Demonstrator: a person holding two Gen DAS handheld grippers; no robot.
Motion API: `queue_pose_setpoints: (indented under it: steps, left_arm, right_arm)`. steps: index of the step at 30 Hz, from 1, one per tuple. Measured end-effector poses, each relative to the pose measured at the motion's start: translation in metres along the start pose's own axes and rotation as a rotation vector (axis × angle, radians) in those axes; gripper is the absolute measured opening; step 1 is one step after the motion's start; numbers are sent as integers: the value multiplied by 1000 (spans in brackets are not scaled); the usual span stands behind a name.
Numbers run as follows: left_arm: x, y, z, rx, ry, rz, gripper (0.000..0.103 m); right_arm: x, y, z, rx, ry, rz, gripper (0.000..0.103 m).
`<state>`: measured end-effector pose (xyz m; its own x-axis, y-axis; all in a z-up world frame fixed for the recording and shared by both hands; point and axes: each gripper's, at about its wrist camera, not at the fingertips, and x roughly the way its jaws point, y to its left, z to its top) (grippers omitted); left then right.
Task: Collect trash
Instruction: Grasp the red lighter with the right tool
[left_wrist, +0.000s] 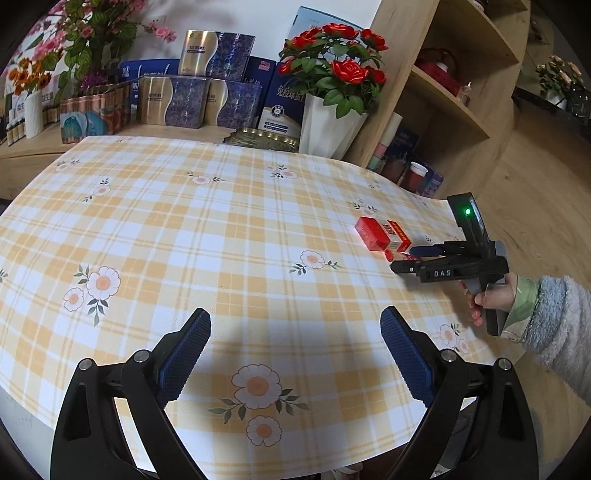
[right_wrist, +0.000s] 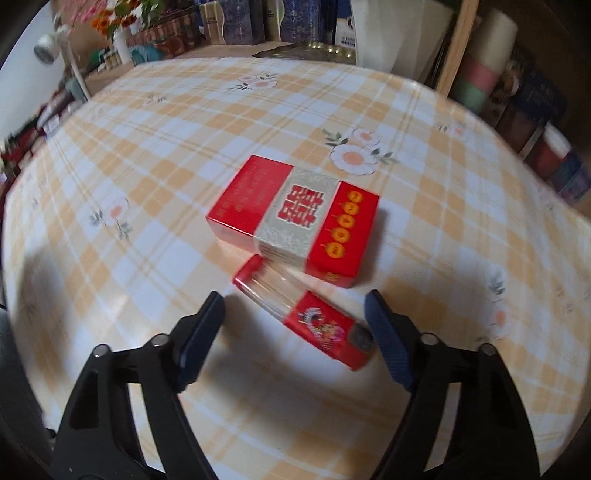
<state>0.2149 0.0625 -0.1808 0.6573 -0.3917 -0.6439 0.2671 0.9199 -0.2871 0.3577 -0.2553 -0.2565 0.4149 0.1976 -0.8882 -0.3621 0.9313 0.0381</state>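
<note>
Two red things lie on the checked tablecloth (left_wrist: 229, 229): a cigarette pack (right_wrist: 295, 218) lying flat, and a lighter (right_wrist: 314, 317) just beside its near edge. Whether the two touch is hard to tell.

The right wrist view shows them close up. The right gripper (right_wrist: 295, 325) is over the lighter with its jaws apart; the lighter lies slantwise between the blue pads (right_wrist: 388, 339), its metal end close to the right pad, the left pad well clear of it. The pads do not press on it. This view is blurred at the edges.

The left wrist view shows what the other cannot: the whole right gripper (left_wrist: 413, 258) from the side, tilted down towards the table, a green light on its body, held by a hand (left_wrist: 487, 299) in a fluffy grey sleeve (left_wrist: 561, 325). From here the pack (left_wrist: 382, 233) and lighter (left_wrist: 397, 254) look small, near the table's right edge, the lighter partly hidden by the fingertips.

The left gripper (left_wrist: 295, 354) hangs over bare cloth near the front edge, jaws wide apart, nothing between them, well apart from the pack. Behind the table stand boxes (left_wrist: 207, 99), a pot of red roses (left_wrist: 332, 92) and a wooden shelf (left_wrist: 454, 81).
</note>
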Motion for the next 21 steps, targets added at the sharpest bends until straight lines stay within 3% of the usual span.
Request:
queue_pose_setpoints:
  steps: [3, 5, 7, 10, 14, 16, 21]
  left_arm:
    - [2, 1, -2, -12, 11, -7, 91]
    - [4, -1, -4, -11, 22, -8, 91]
    - [6, -4, -5, -3, 28, -8, 91]
    - [6, -10, -5, 9, 31, -15, 91]
    - [4, -19, -5, 33, 33, -26, 91]
    - [3, -22, -5, 42, 38, -29, 91]
    - [-1, -29, -3, 63, 42, -40, 91]
  right_arm:
    - [-3, 4, -4, -5, -14, 0, 71]
    - [-6, 5, -7, 2, -18, 3, 61]
    - [-10, 4, -10, 20, -24, 5, 45]
    - [-13, 8, -13, 15, -19, 8, 36]
    - [-13, 17, -10, -39, 1, -13, 35]
    - [-12, 17, -8, -42, -1, -28, 42]
    - [-7, 8, -2, 46, -26, 23, 44]
